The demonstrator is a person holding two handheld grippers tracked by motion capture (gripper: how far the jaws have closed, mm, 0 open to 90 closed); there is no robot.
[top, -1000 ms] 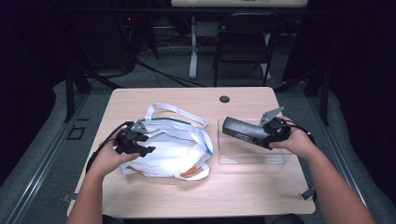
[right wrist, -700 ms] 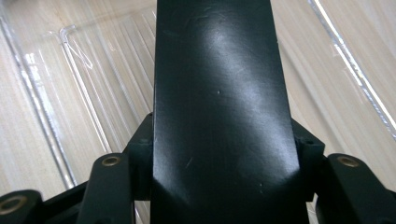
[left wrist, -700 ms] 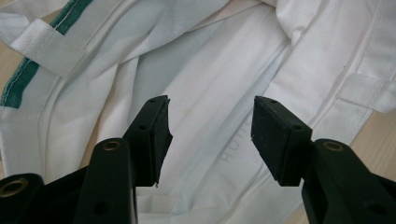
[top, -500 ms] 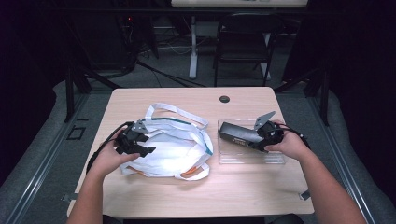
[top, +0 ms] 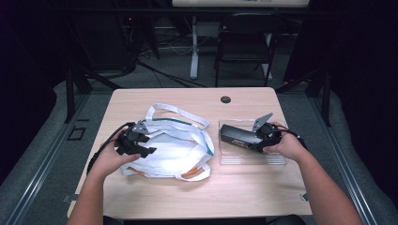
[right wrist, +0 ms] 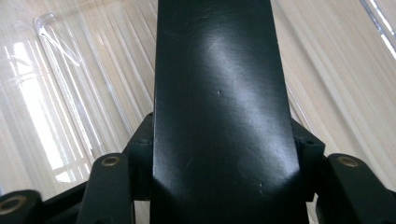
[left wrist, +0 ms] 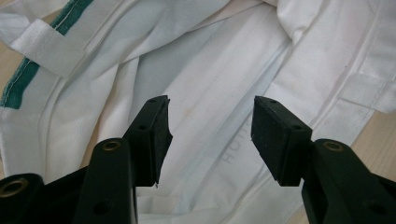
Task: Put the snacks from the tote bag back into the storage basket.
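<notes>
over clear tray [top: 277,161] | right gripper [top: 253,137] clamps black box [right wrist: 219,107] | left gripper [left wrist: 210,135] open above white bag [left wrist: 224,70]

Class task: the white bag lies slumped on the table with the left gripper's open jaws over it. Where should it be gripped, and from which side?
Probably a strap of the bag: the loops lie at its far edge on the table, narrow and flat, easier to pinch than the slack body. Bring the left gripper down from above, jaws across the strap's width.

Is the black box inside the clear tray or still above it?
Cannot tell: the right gripper grips the black box over the clear tray; contact is unclear.
</notes>
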